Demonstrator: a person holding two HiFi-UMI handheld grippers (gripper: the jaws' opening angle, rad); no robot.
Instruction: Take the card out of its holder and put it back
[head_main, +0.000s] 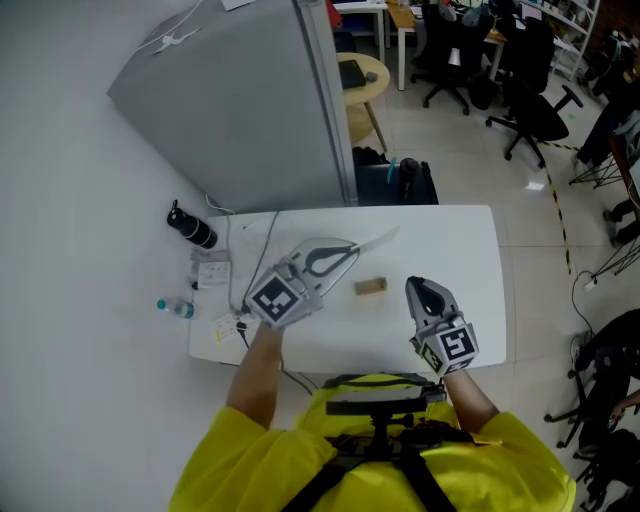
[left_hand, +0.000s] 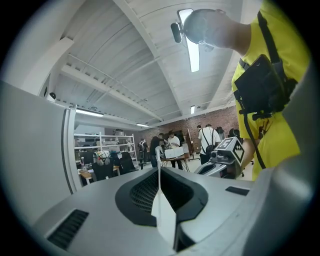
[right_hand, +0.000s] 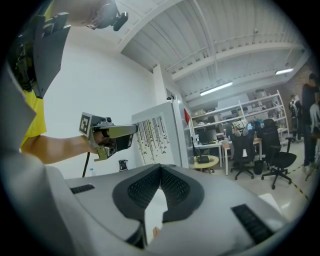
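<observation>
White tabletop (head_main: 470, 250) in an open office room carries a small wooden holder (head_main: 370, 287) near its middle. At about ten o'clock from the holder, the left gripper (head_main: 350, 248) has its jaws pinched narrow on a thin pale card (head_main: 378, 238), which sticks out toward two o'clock and is apart from the holder. At about three o'clock from the holder, the right gripper (head_main: 414, 286) has its jaws closed against each other.

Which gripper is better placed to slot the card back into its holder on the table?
Left, probably. The left gripper is shut on the card, near the holder. The right gripper is shut and empty.
</observation>
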